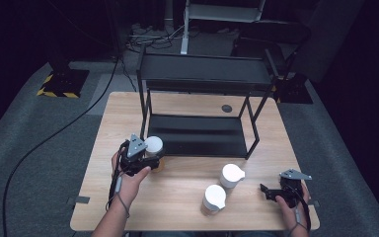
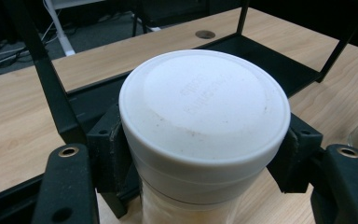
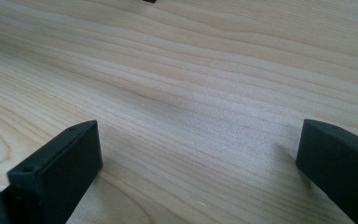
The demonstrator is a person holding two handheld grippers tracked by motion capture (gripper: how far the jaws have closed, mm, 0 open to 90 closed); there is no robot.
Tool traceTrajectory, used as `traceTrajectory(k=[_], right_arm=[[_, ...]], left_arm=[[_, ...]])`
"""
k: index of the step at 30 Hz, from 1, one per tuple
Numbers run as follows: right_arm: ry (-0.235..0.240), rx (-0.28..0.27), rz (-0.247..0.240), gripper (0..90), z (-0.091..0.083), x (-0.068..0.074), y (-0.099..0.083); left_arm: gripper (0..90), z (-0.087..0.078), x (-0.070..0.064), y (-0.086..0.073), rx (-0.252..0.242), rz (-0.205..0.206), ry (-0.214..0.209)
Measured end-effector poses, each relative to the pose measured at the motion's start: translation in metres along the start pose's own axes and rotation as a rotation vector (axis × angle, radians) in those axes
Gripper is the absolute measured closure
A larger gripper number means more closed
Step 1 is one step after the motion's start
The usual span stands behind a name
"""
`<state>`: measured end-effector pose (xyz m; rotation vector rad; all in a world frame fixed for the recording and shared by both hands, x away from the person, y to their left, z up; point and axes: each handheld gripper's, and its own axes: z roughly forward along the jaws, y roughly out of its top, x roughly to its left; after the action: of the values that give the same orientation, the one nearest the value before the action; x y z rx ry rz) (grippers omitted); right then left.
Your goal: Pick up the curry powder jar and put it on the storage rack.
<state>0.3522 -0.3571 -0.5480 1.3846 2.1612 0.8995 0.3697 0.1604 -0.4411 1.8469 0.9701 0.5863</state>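
A white-lidded jar [image 1: 154,147] stands near the front left leg of the black two-tier rack [image 1: 205,74], and my left gripper [image 1: 145,159] is shut on it. In the left gripper view the jar's white lid [image 2: 205,105] sits large between the two black jaws, which press its sides just under the lid. Two more white-lidded jars [image 1: 232,175] [image 1: 213,197] stand on the wooden table [image 1: 177,197] in front of the rack. My right gripper [image 1: 271,192] rests low at the table's right front, open with bare wood between its jaws [image 3: 200,158].
The rack's lower shelf [image 1: 197,133] sits just behind the held jar, and its front left leg [image 2: 51,84] stands close beside the lid. A round grommet [image 1: 226,108] marks the table behind the rack. Grey carpet and cables surround the table.
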Motion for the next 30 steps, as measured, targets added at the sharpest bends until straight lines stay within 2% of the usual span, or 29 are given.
traceTrajectory(k=[21, 30], right_arm=[[0.0, 0.0, 0.0, 0.0, 0.0, 0.0, 0.0], [0.0, 0.0, 0.0, 0.0, 0.0, 0.0, 0.0]], left_arm=[[33.3, 0.005, 0.0, 0.032, -0.021, 0.019, -0.012], [33.4, 0.012, 0.001, 0.043, -0.035, 0.004, -0.008]])
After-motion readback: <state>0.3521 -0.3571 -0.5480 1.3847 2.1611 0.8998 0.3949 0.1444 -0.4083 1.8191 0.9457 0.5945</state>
